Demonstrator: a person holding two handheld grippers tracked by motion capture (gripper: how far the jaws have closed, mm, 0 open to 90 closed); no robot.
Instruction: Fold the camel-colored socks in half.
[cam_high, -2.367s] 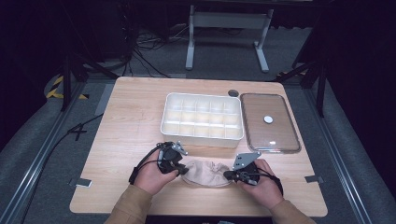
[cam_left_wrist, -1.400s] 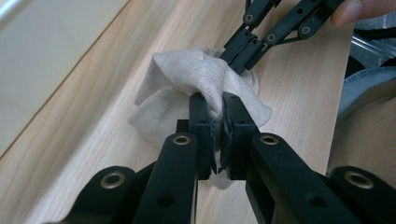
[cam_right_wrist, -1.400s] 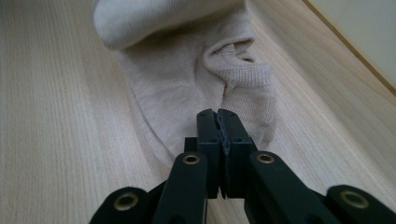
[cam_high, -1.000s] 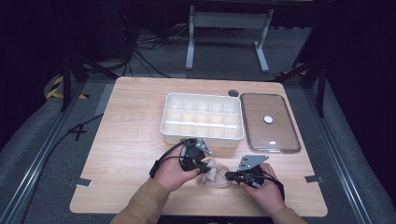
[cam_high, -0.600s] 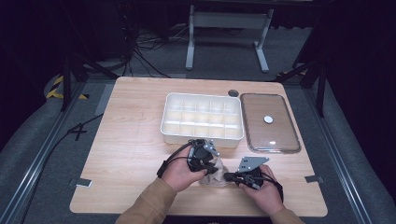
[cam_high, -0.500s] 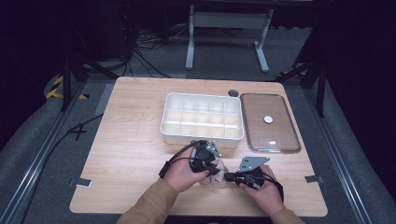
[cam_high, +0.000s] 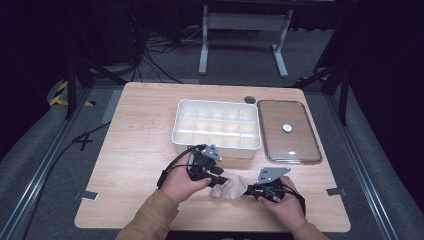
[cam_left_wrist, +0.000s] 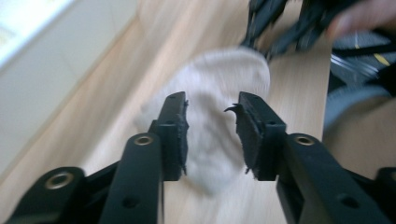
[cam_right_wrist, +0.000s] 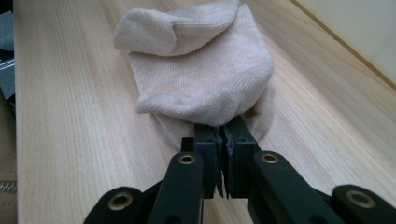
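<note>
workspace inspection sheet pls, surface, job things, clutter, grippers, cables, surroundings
surface: light wooden table, bare at the left.
job's things: beige sock folded over on itself near the front edge.
clutter: white divided tray, compartments look empty; clear lid flat to its right.
grippers: left gripper jaws apart over the sock, just been opening; right gripper jaws pinched on the sock's edge.
cables: black cable looping from the left gripper.
surroundings: grey floor, metal stand behind the table.
</note>
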